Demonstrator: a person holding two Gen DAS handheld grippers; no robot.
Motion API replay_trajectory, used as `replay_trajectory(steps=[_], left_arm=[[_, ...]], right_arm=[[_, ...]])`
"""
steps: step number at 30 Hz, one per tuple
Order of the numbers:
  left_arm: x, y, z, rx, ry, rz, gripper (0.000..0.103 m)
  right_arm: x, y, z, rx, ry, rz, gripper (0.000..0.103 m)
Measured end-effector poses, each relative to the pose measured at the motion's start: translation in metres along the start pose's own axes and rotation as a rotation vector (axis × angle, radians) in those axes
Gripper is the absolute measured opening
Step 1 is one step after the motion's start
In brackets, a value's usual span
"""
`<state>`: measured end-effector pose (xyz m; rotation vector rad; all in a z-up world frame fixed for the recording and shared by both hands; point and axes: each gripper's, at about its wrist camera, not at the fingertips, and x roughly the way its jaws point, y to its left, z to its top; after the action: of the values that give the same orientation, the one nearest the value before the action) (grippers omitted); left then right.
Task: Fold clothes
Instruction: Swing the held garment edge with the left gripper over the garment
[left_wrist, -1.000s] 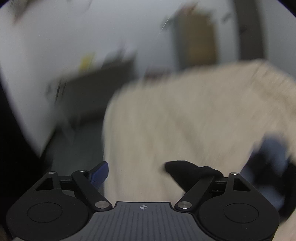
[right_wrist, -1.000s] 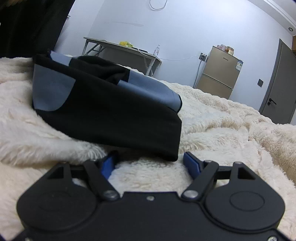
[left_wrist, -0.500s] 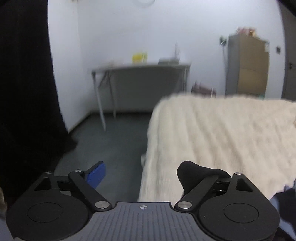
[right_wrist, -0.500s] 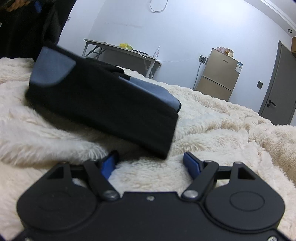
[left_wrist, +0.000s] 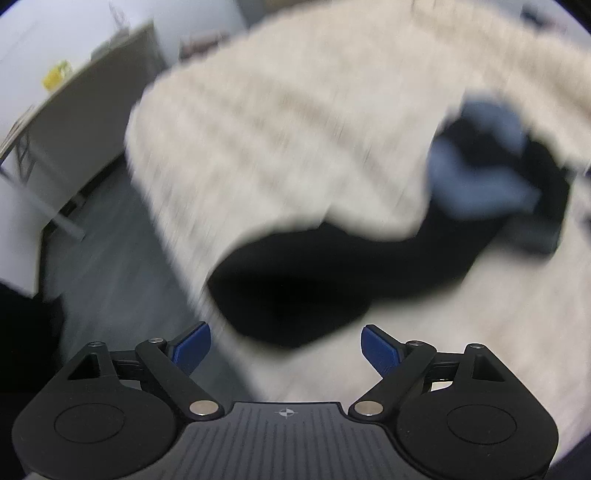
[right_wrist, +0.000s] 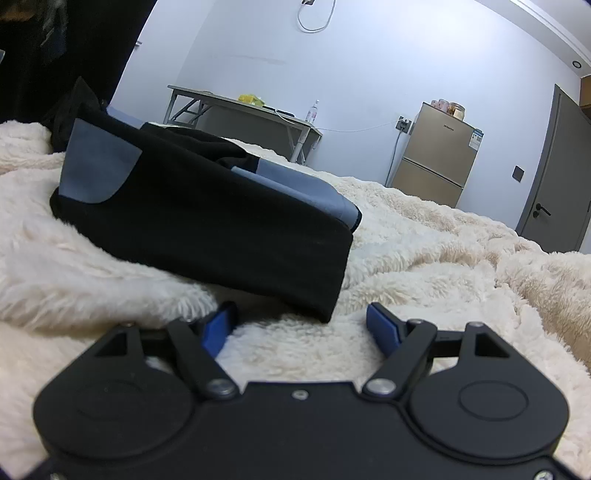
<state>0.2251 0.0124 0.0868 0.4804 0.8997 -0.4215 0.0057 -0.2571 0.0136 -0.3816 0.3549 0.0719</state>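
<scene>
A folded black garment (right_wrist: 207, 229) with grey-blue panels lies on a cream fleece blanket (right_wrist: 424, 266). My right gripper (right_wrist: 303, 326) rests low on the blanket, open, and the garment's near corner sits just beyond its blue pads without touching them. The left wrist view is blurred by motion. There the same black garment (left_wrist: 295, 280) lies on the blanket (left_wrist: 277, 129) just ahead of my left gripper (left_wrist: 286, 343). Its jaws stand wide and are closing, both blue pads are bare, and nothing is pressed between them.
The bed's edge drops to a dark floor (left_wrist: 110, 258) on the left of the left wrist view. Beyond the bed stand a grey table (right_wrist: 240, 107), a small fridge (right_wrist: 436, 166) and a door (right_wrist: 561, 177). A dark curtain hangs at far left.
Black cloth that covered the left gripper's right finger is gone and both pads are bare. The left view swung from the room down onto the bed. The garment shifted and settled; the right gripper stayed.
</scene>
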Motion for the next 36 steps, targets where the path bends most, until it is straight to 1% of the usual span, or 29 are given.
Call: replay_trajectory(steps=[1,2,3,5,6,8,9,11,12,14,15,16,17,18,19,20,21,22,23,24,26,27,29,30,34,35,36], left_arm=[[-0.004,-0.015,0.021,0.006,-0.066,-0.037,0.089],[-0.006,-0.03,0.038,0.018,-0.099,-0.064,0.09],[-0.001,-0.037,0.042,0.025,-0.109,-0.073,0.09],[0.006,-0.076,0.078,0.086,-0.168,-0.118,0.09],[0.014,-0.097,0.1,0.127,-0.188,-0.147,0.09],[0.038,-0.121,0.135,0.173,-0.203,-0.182,0.09],[0.052,-0.127,0.145,0.184,-0.202,-0.194,0.09],[0.093,-0.163,0.182,0.217,-0.175,-0.26,0.09],[0.101,-0.165,0.185,0.218,-0.168,-0.27,0.09],[0.146,-0.198,0.213,0.209,-0.098,-0.356,0.09],[0.166,-0.203,0.218,0.208,-0.078,-0.376,0.09],[0.186,-0.218,0.227,0.213,-0.044,-0.39,0.09],[0.203,-0.234,0.235,0.214,-0.004,-0.368,0.09],[0.21,-0.241,0.237,0.212,0.016,-0.354,0.09],[0.225,-0.25,0.241,0.196,0.057,-0.338,0.09],[0.233,-0.254,0.243,0.176,0.087,-0.345,0.073],[0.237,-0.255,0.243,0.148,0.112,-0.395,0.04],[0.238,-0.258,0.243,0.134,0.137,-0.454,0.024],[0.231,-0.262,0.245,0.155,0.13,-0.461,0.011],[0.225,-0.262,0.246,0.165,0.115,-0.458,0.009],[0.192,-0.257,0.258,0.14,0.046,-0.499,0.008],[0.182,-0.256,0.262,0.134,0.021,-0.507,0.008],[0.128,-0.248,0.284,0.125,-0.108,-0.534,0.008],[0.115,-0.246,0.29,0.119,-0.141,-0.538,0.008],[-0.011,-0.21,0.338,0.025,-0.43,-0.586,0.008],[-0.032,-0.202,0.344,0.011,-0.479,-0.593,0.007],[-0.071,-0.184,0.353,-0.023,-0.57,-0.612,0.006]], right_arm=[[0.0,0.0,0.0,-0.001,0.001,-0.001,0.076],[0.0,0.0,0.0,-0.002,0.002,-0.001,0.076],[0.0,0.001,0.0,-0.003,0.002,-0.001,0.076],[0.0,0.001,0.001,-0.003,0.002,-0.001,0.077],[0.0,0.001,0.0,-0.003,0.001,-0.002,0.077],[0.0,0.002,0.0,-0.003,-0.002,-0.002,0.076],[0.0,0.002,-0.001,-0.003,-0.003,-0.003,0.076],[0.0,0.002,-0.001,-0.003,-0.006,-0.003,0.077],[0.0,0.002,-0.001,-0.004,-0.008,-0.003,0.076],[-0.001,0.003,-0.002,-0.006,-0.013,-0.004,0.076],[-0.001,0.004,-0.003,-0.009,-0.017,-0.005,0.076],[-0.002,0.004,-0.004,-0.011,-0.021,-0.006,0.076],[-0.002,0.005,-0.004,-0.012,-0.024,-0.007,0.076],[-0.002,0.005,-0.004,-0.011,-0.025,-0.007,0.076],[-0.002,0.005,-0.004,-0.011,-0.026,-0.008,0.076],[-0.002,0.005,-0.004,-0.011,-0.027,-0.008,0.076],[-0.003,0.006,-0.004,-0.012,-0.029,-0.01,0.076],[-0.003,0.006,-0.004,-0.013,-0.031,-0.011,0.076],[-0.003,0.007,-0.004,-0.016,-0.033,-0.013,0.076],[-0.003,0.007,-0.004,-0.02,-0.036,-0.015,0.076],[-0.003,0.009,-0.004,-0.029,-0.04,-0.02,0.076],[-0.003,0.01,-0.004,-0.033,-0.043,-0.023,0.076],[-0.004,0.011,-0.003,-0.039,-0.047,-0.027,0.076],[-0.004,0.011,-0.003,-0.04,-0.048,-0.028,0.076],[-0.004,0.012,-0.002,-0.047,-0.045,-0.03,0.076],[-0.004,0.013,-0.002,-0.049,-0.044,-0.031,0.076],[-0.004,0.014,-0.002,-0.051,-0.044,-0.032,0.076]])
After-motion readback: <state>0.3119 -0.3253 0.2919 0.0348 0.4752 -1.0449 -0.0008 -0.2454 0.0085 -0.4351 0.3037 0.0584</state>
